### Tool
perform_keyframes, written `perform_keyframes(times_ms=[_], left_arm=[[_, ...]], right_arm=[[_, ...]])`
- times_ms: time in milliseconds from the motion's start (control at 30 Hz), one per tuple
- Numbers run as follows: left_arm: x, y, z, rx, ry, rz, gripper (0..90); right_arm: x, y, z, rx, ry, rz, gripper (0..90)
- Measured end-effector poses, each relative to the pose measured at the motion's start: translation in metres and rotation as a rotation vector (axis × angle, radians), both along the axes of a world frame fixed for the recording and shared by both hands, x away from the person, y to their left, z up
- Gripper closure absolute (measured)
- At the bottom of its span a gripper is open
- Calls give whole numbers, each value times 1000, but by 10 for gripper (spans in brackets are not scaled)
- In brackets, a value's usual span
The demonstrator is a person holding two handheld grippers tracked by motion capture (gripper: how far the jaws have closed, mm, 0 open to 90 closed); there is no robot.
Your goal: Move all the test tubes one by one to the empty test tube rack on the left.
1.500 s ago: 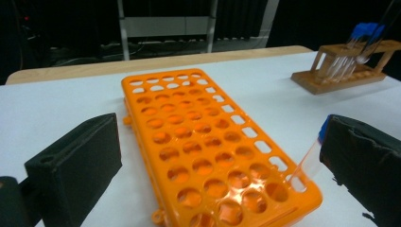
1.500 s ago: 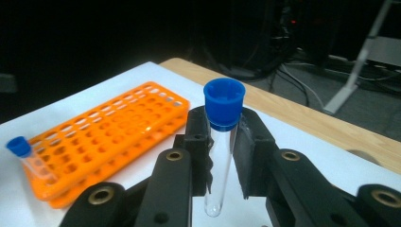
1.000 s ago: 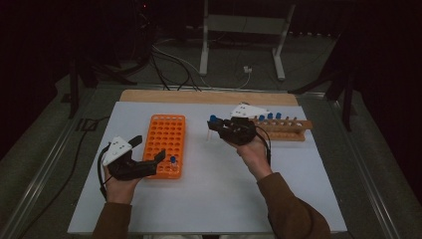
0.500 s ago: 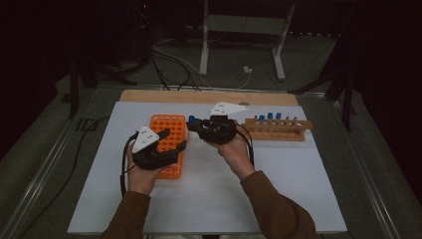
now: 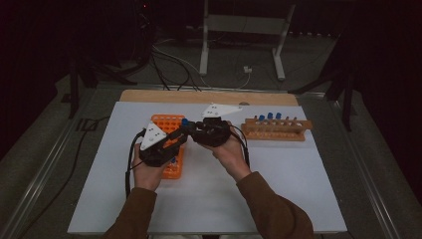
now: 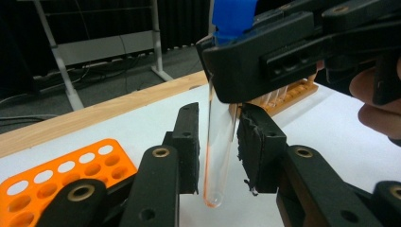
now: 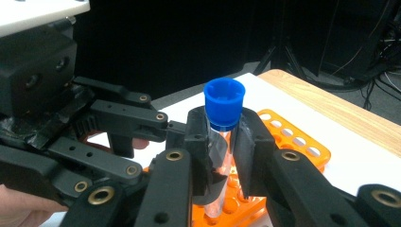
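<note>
Test tube (image 6: 218, 142) upright, long axis vertical, blue cap (image 7: 224, 103) up, rounded bottom down, held in the air above the near right edge of the orange rack (image 5: 169, 144), near the middle of the white counter (image 5: 298, 174).

Right gripper (image 5: 191, 130): fingers (image 7: 248, 142) clenched on the tube just under the cap, gripper reaching left across the counter. Left gripper (image 5: 180, 137): fingers (image 6: 187, 146) just now closing around the lower half of the tube; right-hand pad against the glass, a thin gap visible at the left-hand pad, so full contact not certain.

High view: both grippers meeting tip to tip between the orange rack on the left and the wooden rack (image 5: 276, 130) with blue-capped tubes on the right, the wooden rack well apart from the hands; tube itself too small to make out beyond a blue spot at the cap.

Left gripper view: clear glass wall, orange-tinted rounded bottom hanging free above the counter, right gripper's black fingers crossing over the top; wooden rack behind, open holes of the orange rack at lower left.

Right gripper view: cap seen from slightly above, with its ribbed hollow top; lower tube running down in front of the orange rack's holes; body of the left gripper filling the left side.
</note>
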State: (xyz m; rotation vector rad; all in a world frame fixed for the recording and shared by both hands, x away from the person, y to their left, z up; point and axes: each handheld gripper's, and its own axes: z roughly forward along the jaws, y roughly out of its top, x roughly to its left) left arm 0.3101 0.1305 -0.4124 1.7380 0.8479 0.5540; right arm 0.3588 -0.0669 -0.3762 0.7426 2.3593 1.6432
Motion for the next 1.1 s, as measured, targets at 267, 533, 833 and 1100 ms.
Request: perform_keyframes(times_ms=[267,533,833,1100], left_arm=[[0,1,0,-2,-11,-9,773],[4,6,-1,0,-20,15,780],[0,23,-6,-16,-11,33,782],[-7,44,-19,-39,22,57,782]], right_arm=[[-1,2,-1,0,-2,4,765],[-1,-3,1,3,-23,8,496],[1,-29,-2,-1,-35,-82,134],[3,-68,-19,-20,-11,-177,35]])
